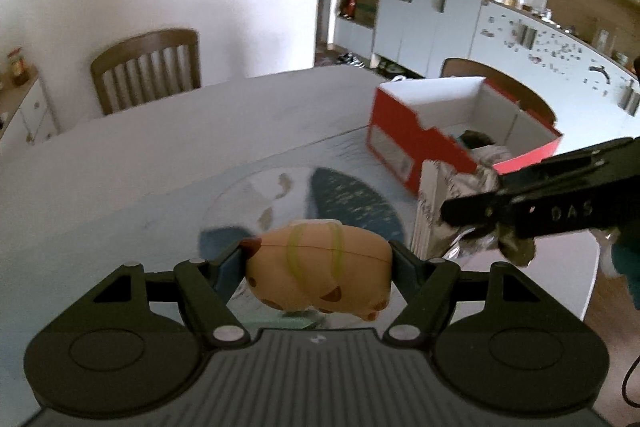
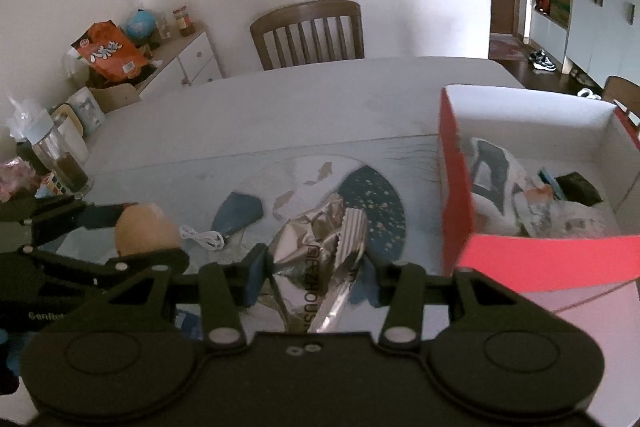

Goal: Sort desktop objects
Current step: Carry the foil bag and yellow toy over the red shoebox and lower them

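Carrying loads clear of table: left gripper (image 1: 318,263) clamps peach toy (image 1: 318,273), right gripper (image 2: 314,267) pinches foil wrapper (image 2: 316,247) (both presumably bound for red box (image 2: 452,187)).

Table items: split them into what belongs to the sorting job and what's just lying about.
Job: peach toy in left hand-held gripper; silver foil wrapper in right hand-held gripper; red box.

Lying about: chair, glass jar, orange snack bag.

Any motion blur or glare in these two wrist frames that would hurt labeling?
Left wrist view: red box and background smeared, peach toy fairly sharp. Right wrist view: red box edge soft, crumpled foil wrapper glints; strong fisheye bending in both.
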`<state>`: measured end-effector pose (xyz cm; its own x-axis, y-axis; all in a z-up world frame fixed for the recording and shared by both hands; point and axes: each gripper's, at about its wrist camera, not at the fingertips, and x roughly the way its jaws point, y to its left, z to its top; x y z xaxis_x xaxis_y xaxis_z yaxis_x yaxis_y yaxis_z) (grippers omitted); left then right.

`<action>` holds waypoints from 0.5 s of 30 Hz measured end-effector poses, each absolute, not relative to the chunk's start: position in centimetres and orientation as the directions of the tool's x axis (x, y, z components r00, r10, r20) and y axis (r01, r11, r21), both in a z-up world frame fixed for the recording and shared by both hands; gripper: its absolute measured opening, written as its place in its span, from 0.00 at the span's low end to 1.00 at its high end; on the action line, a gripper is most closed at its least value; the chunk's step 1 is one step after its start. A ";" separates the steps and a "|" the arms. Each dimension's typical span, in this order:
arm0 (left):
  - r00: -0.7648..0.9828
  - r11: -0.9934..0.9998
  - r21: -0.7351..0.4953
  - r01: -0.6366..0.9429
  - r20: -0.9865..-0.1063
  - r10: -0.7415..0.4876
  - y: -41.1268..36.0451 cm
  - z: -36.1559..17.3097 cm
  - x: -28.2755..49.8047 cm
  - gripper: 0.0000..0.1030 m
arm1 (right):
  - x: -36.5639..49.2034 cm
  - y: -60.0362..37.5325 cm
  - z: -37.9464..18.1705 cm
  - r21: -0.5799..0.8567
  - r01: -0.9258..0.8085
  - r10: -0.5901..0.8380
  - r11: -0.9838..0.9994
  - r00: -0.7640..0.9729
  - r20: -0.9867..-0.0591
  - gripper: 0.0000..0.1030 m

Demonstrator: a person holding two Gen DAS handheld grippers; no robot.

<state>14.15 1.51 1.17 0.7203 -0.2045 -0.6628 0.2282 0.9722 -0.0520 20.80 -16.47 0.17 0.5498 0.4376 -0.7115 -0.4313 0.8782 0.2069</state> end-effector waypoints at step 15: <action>0.743 0.941 -0.016 0.338 -0.610 -0.277 -6.6 4.4 16.3 0.72 | 21.1 -23.6 2.7 0.177 -0.378 0.391 0.909 0.621 -0.679 0.46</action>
